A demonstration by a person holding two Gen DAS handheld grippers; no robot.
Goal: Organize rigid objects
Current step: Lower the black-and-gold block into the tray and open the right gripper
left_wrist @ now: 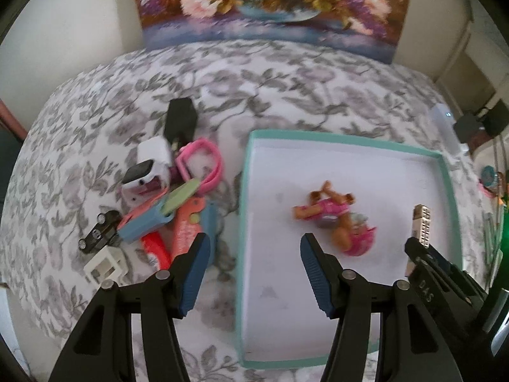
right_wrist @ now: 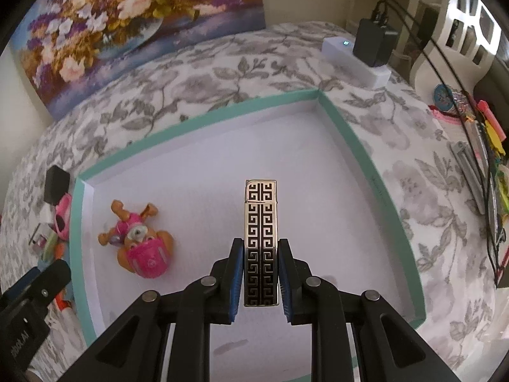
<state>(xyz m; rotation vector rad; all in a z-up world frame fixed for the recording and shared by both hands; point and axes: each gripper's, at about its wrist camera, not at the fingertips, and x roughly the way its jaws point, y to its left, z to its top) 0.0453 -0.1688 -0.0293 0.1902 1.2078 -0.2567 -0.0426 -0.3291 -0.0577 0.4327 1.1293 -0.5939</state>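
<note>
Your right gripper (right_wrist: 260,281) is clenched on a silver lighter (right_wrist: 261,222) with a black Greek-key pattern, above the white floor of the teal-rimmed box (right_wrist: 203,117) near a pink toy pup (right_wrist: 140,245), while your left gripper (left_wrist: 254,267) hangs released over the box's left rim; no brand is legible.
</note>
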